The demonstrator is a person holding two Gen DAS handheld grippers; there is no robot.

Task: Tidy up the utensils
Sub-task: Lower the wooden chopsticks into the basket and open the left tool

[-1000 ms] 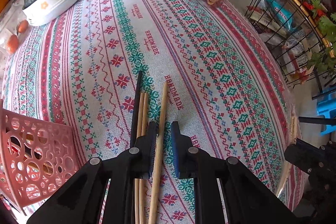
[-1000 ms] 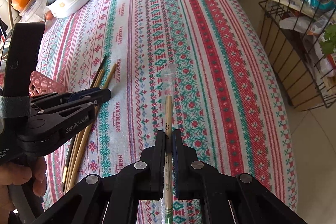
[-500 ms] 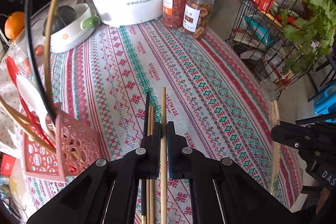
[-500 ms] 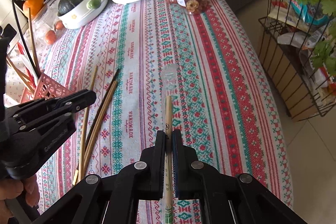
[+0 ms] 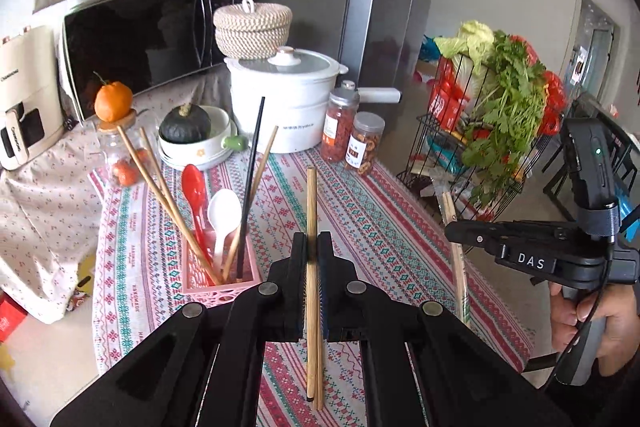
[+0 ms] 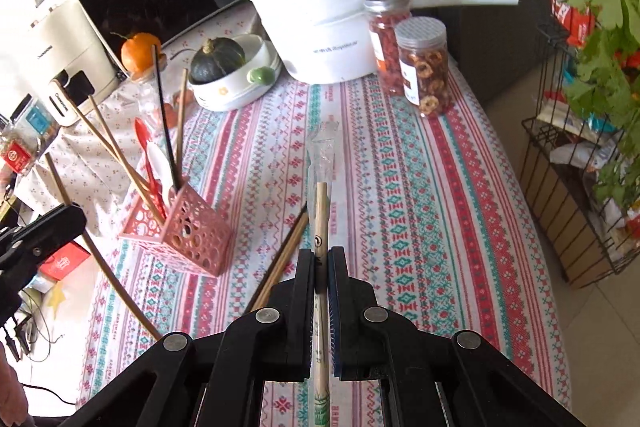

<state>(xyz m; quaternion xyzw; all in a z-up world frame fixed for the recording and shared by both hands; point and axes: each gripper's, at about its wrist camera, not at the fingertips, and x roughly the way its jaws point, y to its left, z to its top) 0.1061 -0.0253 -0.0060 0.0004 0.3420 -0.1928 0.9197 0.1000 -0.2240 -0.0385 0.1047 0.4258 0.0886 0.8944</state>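
My left gripper [image 5: 312, 241] is shut on one wooden chopstick [image 5: 311, 195], held in the air above the patterned tablecloth. Just left of it stands the pink perforated basket [image 5: 240, 277], holding several chopsticks, a red spoon [image 5: 194, 187] and a white spoon [image 5: 224, 211]. My right gripper [image 6: 320, 257] is shut on a pair of chopsticks in a clear sleeve [image 6: 322, 211], also off the table. Beneath it, loose chopsticks [image 6: 286, 255] lie on the cloth beside the basket [image 6: 192, 239]. The left gripper [image 6: 48, 227] shows at the left edge of the right wrist view.
At the back of the table stand a white pot [image 5: 286, 107], two snack jars [image 5: 364, 143] and a bowl holding a dark squash [image 5: 186, 125]. A microwave [image 5: 140, 39] stands behind. A wire rack of greens [image 5: 500, 131] is off the table's right side.
The left gripper closed on one chopstick and lifted it off the cloth, tilting up so the basket and back wall show. The right gripper rose, still holding the sleeved chopsticks.
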